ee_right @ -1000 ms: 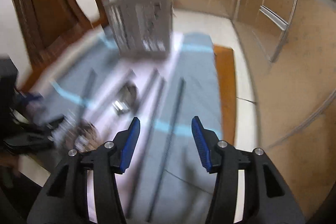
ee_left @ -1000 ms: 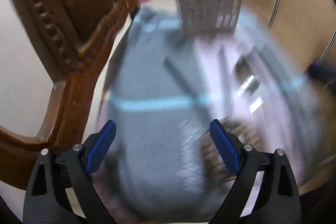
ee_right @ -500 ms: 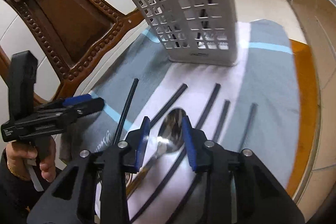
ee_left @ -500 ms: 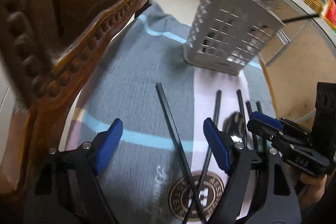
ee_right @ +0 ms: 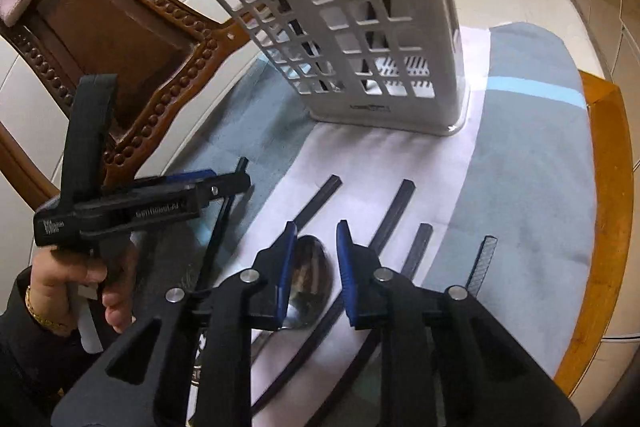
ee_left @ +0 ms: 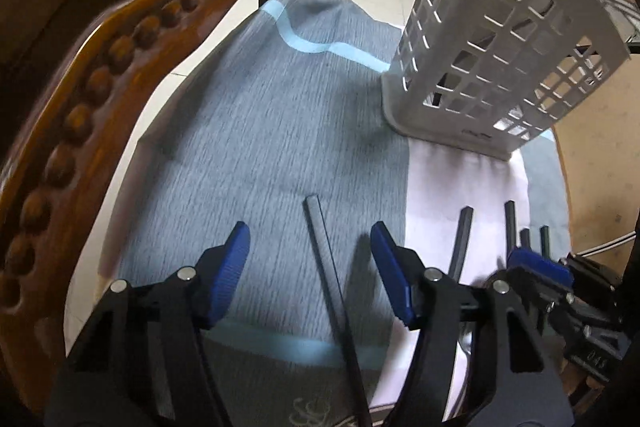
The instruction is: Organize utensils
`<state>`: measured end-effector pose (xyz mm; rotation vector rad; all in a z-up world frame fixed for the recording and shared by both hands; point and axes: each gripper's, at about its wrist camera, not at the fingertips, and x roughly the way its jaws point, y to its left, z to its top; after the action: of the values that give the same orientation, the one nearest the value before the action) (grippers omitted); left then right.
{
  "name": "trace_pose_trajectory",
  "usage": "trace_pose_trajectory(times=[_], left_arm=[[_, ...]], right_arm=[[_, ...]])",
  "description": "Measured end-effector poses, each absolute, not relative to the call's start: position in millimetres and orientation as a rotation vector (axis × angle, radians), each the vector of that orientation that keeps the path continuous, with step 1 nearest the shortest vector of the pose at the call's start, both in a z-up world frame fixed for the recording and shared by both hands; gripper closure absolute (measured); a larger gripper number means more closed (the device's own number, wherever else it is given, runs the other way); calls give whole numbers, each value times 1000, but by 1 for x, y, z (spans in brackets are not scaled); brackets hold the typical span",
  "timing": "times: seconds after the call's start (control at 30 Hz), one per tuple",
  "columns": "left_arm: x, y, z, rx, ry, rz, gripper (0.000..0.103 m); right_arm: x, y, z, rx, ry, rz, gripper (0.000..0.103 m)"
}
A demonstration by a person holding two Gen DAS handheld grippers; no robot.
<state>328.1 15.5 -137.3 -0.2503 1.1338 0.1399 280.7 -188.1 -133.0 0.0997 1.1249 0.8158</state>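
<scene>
Two grippers are in my hands, both angled down at the cloth-covered table (ee_right: 608, 163). My left gripper (ee_left: 310, 247) has its jaws well apart and closing, with a black chopstick (ee_left: 332, 291) lying on the grey cloth (ee_left: 248, 131) between them; the blue pads have not reached it, so nothing is grasped. My right gripper (ee_right: 316, 247) is much narrower and also closing, its pads on either side of the bowl of a metal spoon (ee_right: 312, 279) that lies on the white strip of cloth. The pads look close to the bowl's edges but I cannot tell that they press on it, so I call it ungrasped.

The white slotted utensil holder (ee_right: 360, 39) stands upright at the far end of the cloth, with dark utensils inside it. Several more black chopsticks (ee_right: 394, 207) lie in a row on the white strip, to the right of the spoon.

From the right gripper's camera I see my left hand (ee_right: 80, 291) around the left gripper's handle, and a carved wooden chair (ee_right: 132, 39) at far left. From the left gripper's camera the spoon is mostly hidden behind my own finger, while the right gripper's blue tip shows at near right.
</scene>
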Motion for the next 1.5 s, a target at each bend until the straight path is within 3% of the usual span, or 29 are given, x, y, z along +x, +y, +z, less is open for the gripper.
trace_pose_trajectory(times=[0.1,0.17,0.2,0.23,0.3,0.57,1.03,1.33,1.5], left_arm=[[334,12,-139,-231,1131,157,43],[339,9,-137,-201,1126,166,60],[341,8,-137,-196,1123,164,81],[341,9,-136,-206,1123,150,93],[343,10,-136,-234,1114,106,96],[314,3,-85,-224,994,-21,96],[181,-7,52,-175,580,-188,96],[133,-3,78,-165,450,-176,96],[134,-5,71,-158,463,-173,96]], right_arm=[[279,-184,-144,82,1170,861,80],[279,-185,-144,98,1179,870,82],[279,-184,-145,99,1184,868,88],[279,-184,-145,97,1192,864,93],[278,-185,-144,99,1195,871,98],[259,-185,-97,80,1088,840,100],[138,-224,42,16,648,641,100],[83,-240,83,-19,334,338,100],[87,-240,70,-14,353,311,100]])
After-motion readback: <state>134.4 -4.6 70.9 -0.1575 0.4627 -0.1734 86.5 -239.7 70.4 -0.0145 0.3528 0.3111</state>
